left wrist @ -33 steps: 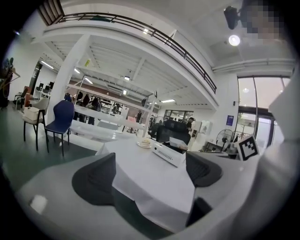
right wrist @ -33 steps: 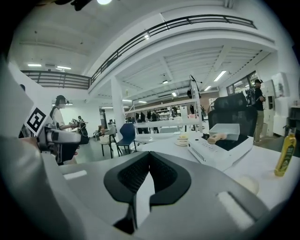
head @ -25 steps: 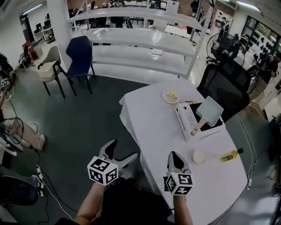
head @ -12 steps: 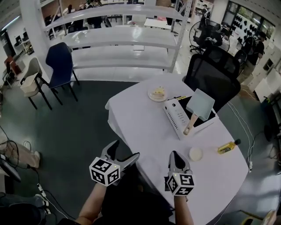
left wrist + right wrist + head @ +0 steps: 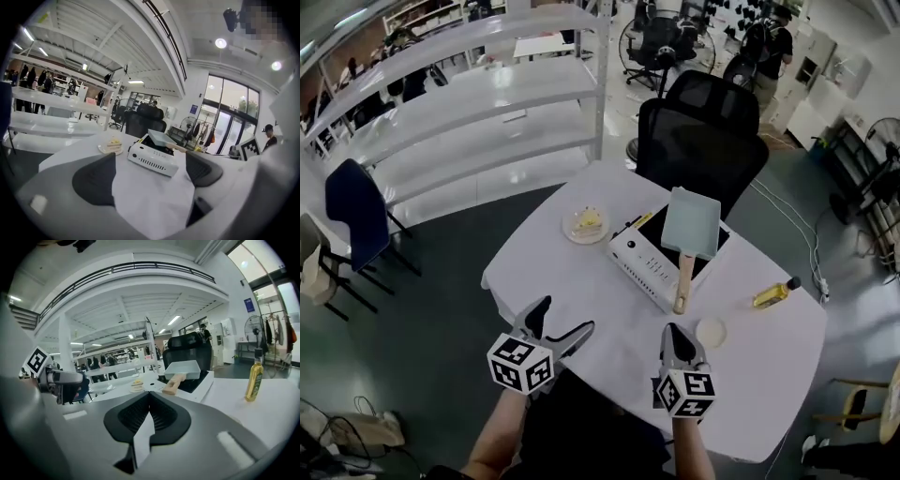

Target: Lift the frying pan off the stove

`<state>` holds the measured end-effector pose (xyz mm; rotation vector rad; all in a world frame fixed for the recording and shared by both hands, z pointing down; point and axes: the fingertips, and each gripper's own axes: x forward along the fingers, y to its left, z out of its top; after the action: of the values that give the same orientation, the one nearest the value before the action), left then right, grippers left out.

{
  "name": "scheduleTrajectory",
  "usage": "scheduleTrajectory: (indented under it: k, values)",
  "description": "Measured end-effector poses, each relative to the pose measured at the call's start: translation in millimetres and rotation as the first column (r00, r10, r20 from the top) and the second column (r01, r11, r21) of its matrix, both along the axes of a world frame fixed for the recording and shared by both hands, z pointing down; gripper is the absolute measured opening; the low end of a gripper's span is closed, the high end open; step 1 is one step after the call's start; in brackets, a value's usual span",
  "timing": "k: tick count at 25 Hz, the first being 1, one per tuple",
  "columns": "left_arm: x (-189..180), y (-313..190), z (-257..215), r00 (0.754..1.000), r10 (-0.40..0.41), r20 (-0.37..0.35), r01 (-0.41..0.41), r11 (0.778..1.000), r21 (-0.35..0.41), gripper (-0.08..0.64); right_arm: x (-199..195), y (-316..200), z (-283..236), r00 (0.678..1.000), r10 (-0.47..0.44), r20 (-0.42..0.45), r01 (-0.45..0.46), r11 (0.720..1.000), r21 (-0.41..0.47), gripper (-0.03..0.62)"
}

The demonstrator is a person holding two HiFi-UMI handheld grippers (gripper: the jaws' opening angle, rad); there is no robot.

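A square pale-grey frying pan (image 5: 692, 223) with a wooden handle (image 5: 682, 281) sits on a white portable stove (image 5: 649, 262) at the table's far side. Both grippers hover over the near table edge, well short of the stove. My left gripper (image 5: 561, 323) is open with nothing between its jaws; in the left gripper view the stove (image 5: 152, 158) and pan (image 5: 161, 137) lie ahead between them. My right gripper (image 5: 675, 339) is shut and empty; in the right gripper view the pan (image 5: 182, 369) stands ahead, its handle (image 5: 172, 384) pointing towards me.
A plate with a cake slice (image 5: 586, 225) lies left of the stove. A small white dish (image 5: 711, 331) and a yellow oil bottle (image 5: 773, 294) are on the right. A black office chair (image 5: 703, 131) stands behind the white table (image 5: 581, 281); shelving is far left.
The head view has swung so the table now sits in the middle of the picture. Both grippers keep the same pose, left open and right shut.
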<state>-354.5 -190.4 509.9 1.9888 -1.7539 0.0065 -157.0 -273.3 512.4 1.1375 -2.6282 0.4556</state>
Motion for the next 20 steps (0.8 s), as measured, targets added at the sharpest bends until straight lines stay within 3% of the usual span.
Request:
scheduleTrajectory:
  k: [5, 12, 16, 20]
  values:
    - [-14.5, -48.5, -5.3, 0.992, 0.126, -0.02, -0.125, 0.992, 0.013, 0.5, -2.2, -15.6, -4.4, 0.992, 0.123, -0.019, -0.123, 0.992, 0.0, 0.006]
    - [-7.7, -94.8, -5.5, 0.953, 0.293, -0.074, -0.292, 0.956, 0.028, 0.5, 5.4, -22.1, -8.0, 0.959, 0.28, -0.041, -0.28, 0.96, 0.007, 0.006]
    - [8.5, -116.8, -6.7, 0.912, 0.385, -0.138, -0.384, 0.923, 0.036, 0.5, 18.3, -20.9, -8.7, 0.929, 0.366, -0.057, -0.366, 0.93, 0.009, 0.006]
    - [33.3, -136.2, -3.7, 0.842, 0.465, -0.275, -0.473, 0.88, 0.04, 0.5, 30.1, -19.4, -5.9, 0.895, 0.441, -0.068, -0.441, 0.897, 0.012, 0.006]
